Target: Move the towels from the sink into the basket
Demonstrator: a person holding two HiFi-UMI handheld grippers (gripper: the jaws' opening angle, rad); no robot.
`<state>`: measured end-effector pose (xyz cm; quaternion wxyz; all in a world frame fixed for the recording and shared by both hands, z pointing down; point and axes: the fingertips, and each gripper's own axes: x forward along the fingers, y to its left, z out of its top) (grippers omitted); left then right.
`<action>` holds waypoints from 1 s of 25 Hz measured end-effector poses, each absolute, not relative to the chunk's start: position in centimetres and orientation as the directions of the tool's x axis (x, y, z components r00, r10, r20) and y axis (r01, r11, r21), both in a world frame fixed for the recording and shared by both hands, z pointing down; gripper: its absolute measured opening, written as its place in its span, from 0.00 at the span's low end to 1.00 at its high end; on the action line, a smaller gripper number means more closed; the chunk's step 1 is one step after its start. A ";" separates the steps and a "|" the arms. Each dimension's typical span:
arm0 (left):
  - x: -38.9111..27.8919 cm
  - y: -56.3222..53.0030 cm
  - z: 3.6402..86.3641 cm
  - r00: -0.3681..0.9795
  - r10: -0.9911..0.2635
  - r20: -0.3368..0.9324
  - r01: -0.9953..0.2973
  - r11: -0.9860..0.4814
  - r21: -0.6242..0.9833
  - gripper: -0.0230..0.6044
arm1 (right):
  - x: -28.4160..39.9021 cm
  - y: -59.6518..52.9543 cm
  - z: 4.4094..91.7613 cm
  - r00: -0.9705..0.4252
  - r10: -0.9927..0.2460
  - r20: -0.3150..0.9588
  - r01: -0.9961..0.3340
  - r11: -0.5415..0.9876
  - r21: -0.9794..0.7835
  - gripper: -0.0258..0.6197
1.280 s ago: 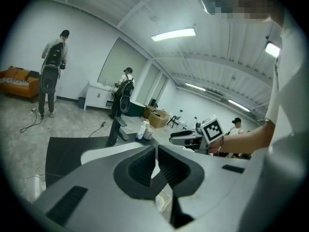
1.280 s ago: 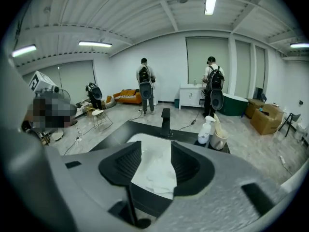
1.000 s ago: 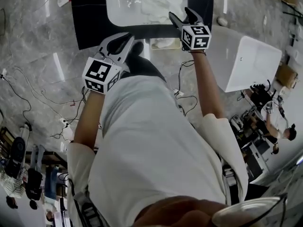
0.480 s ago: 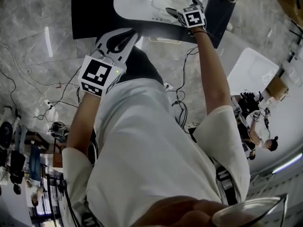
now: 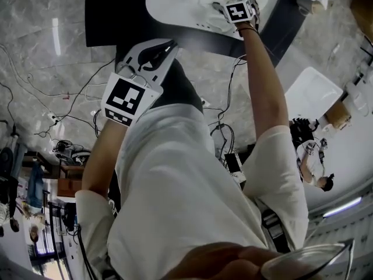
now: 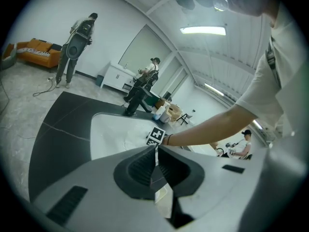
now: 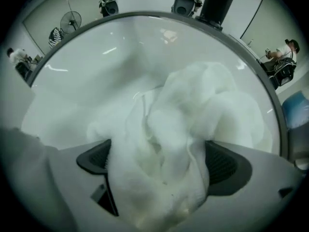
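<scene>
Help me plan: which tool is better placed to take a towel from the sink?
Right. The right tool, jaws just opened, straddles the towel in the sink; the left tool is shut outside.

A dark countertop is seen just ahead of the left gripper, and cables are strewn over the marble floor off to its left. Well beyond its jaws, an orange sofa and a standing person are picked out.
</scene>
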<state>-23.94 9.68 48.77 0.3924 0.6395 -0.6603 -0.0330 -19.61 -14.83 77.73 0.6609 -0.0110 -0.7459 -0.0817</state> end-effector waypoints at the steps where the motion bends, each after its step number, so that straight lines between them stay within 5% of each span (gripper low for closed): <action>1: -23.7 9.9 49.1 0.129 -0.869 0.479 -0.816 0.181 0.549 0.07 | -19.8 -15.0 78.3 -0.127 -0.092 0.988 0.120 0.987 0.108 0.94; 4: -23.3 10.3 50.2 0.135 -0.864 0.486 -0.809 0.187 0.557 0.07 | -20.4 -15.3 79.2 -0.130 -0.083 0.988 0.112 0.989 0.097 0.87; 10: -22.9 11.5 51.6 0.146 -0.852 0.503 -0.809 0.190 0.557 0.07 | -20.0 -14.9 79.2 -0.114 -0.109 0.987 0.141 0.982 0.125 0.33; 12: -22.8 11.7 51.2 0.148 -0.851 0.504 -0.815 0.184 0.549 0.07 | -19.7 -14.6 78.4 -0.122 -0.093 0.988 0.118 0.987 0.108 0.25; 25: -23.9 13.6 44.0 0.154 -0.863 0.482 -0.863 0.120 0.491 0.07 | -19.1 -12.2 66.2 -0.315 -0.092 0.945 -0.030 0.996 0.086 0.22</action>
